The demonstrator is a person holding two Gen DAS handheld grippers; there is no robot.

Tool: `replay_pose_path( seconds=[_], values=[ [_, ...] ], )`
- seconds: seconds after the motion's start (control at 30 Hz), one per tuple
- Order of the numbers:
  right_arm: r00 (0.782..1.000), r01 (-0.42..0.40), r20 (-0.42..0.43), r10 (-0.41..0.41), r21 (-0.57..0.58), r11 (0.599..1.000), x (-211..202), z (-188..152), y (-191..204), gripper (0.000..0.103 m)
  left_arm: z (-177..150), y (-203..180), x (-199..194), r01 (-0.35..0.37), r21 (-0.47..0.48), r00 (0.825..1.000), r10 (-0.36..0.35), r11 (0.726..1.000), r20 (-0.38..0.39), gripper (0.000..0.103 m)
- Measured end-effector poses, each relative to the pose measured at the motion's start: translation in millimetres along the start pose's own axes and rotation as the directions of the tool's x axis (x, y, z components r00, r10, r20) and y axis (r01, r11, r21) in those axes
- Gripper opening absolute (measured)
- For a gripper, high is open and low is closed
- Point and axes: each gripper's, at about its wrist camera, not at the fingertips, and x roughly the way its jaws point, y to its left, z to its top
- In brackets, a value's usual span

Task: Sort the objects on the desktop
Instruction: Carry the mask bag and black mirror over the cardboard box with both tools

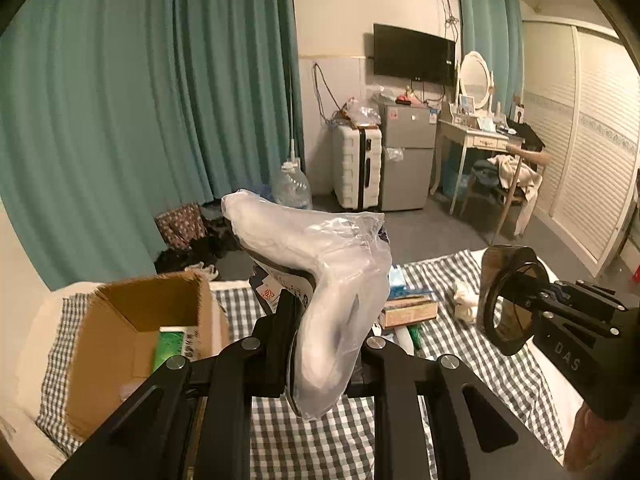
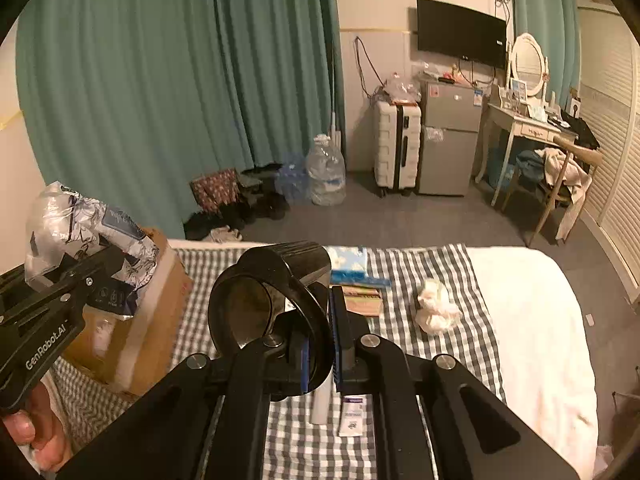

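In the left wrist view, my left gripper (image 1: 320, 344) has its fingers pinching a plastic-wrapped pack (image 1: 320, 280), which stands up through the centre of the frame, lifted off the bed; at lower left an open cardboard box (image 1: 104, 344) rests on the checked cloth (image 1: 320, 448), with a green-and-white packet (image 1: 176, 346) inside it. Right of the pack, at mid-frame, a blue tissue pack (image 1: 398, 282) and a book (image 1: 408, 310) lie on the cloth, then crumpled white paper (image 1: 466, 300). At right, my right gripper (image 1: 516, 300) enters holding a black cup (image 1: 508, 296). In the right wrist view, the wrapped pack (image 2: 80, 232) appears at the left edge above the box (image 2: 148, 320); at centre my right fingers (image 2: 340, 336) are closed on the rim of the cup (image 2: 272, 300), held on its side above the cloth (image 2: 440, 264), mouth toward the camera.
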Motion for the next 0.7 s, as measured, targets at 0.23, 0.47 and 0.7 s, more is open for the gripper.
replay_pose_path(
  seconds=[0.23, 0.47, 0.7],
  values=[
    [0.998, -0.047, 0.041, 0.049, -0.041, 0.998, -13.6, 9.3, 33.1, 0.008, -1.0, 24.0, -12.7, -0.043, 0.003, 0.999, 0.043, 0.999, 0.008, 0.018],
    [0.995, -0.082, 0.047, 0.085, -0.067, 0.994, -11.6, 13.5, 60.7, 0.008, 0.7, 70.4, -17.3, -0.087, -0.055, 0.996, 0.087, 0.995, -0.008, 0.018],
    [0.991, -0.127, 0.040, 0.131, -0.092, 0.988, -2.5, 19.1, 93.3, 0.008, -5.0, 111.9, -19.2, -0.146, -0.090, 0.989, 0.144, 0.985, -0.021, 0.018]
  ],
)
